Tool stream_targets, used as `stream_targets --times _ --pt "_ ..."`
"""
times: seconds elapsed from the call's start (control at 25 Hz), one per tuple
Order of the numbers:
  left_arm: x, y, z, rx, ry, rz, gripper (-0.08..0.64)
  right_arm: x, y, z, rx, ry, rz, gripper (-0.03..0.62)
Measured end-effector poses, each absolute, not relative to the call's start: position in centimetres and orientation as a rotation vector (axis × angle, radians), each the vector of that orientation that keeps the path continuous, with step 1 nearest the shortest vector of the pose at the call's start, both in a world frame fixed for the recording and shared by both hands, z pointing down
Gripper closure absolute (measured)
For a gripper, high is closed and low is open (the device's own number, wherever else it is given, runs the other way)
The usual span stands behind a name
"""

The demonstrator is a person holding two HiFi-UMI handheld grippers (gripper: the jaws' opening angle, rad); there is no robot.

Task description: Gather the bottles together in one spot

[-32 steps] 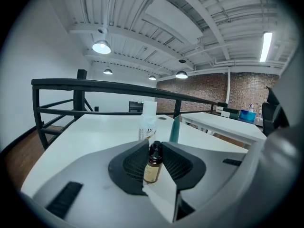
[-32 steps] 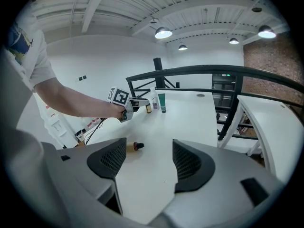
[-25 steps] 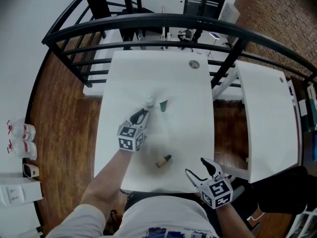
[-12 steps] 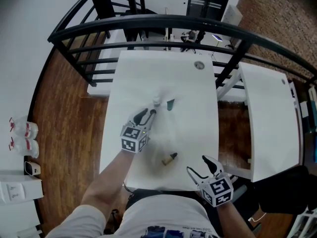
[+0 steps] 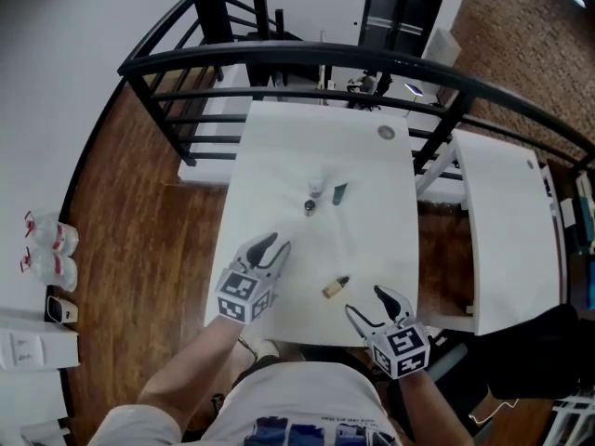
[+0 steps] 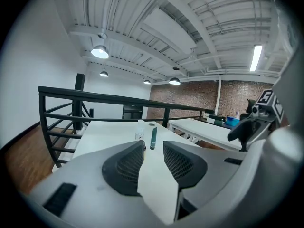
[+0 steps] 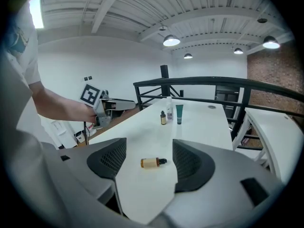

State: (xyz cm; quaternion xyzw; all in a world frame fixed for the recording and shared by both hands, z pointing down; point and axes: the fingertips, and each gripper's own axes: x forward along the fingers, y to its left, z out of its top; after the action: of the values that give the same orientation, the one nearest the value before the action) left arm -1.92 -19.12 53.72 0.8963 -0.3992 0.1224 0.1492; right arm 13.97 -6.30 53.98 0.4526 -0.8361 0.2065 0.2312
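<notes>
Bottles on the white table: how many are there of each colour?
Amber: 2, the standing amber bottle and the lying amber bottle
Clear: 1, the clear bottle
Teal: 1, the teal bottle
Total: 4

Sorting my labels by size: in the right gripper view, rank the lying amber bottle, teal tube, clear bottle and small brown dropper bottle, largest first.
1. amber bottle, though it lies nearest the camera, so unsure.
2 and 3. clear bottle and teal tube: too alike to rank.
4. brown dropper bottle.
</notes>
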Motion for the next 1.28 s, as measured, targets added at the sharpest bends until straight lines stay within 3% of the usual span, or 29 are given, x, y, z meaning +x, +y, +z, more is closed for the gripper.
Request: stream_targets --times 0.32,0.68,1.28 --pt "-8.9 -8.3 50.4 2.489 -1.121 0.385 0.451 9.4 -2.2 51.8 1.326 -2.306 0.542 0.267" --pt "-12.1 1.2 48.1 2.495 -0.981 0.393 0.451 5.9 4.6 50.2 1.433 -2.249 0.545 0.267" --pt "-13.9 5.5 48.9 2.512 -0.89 0.414 0.445 4.5 9.5 50.7 1.513 -2.172 0.547 0.267"
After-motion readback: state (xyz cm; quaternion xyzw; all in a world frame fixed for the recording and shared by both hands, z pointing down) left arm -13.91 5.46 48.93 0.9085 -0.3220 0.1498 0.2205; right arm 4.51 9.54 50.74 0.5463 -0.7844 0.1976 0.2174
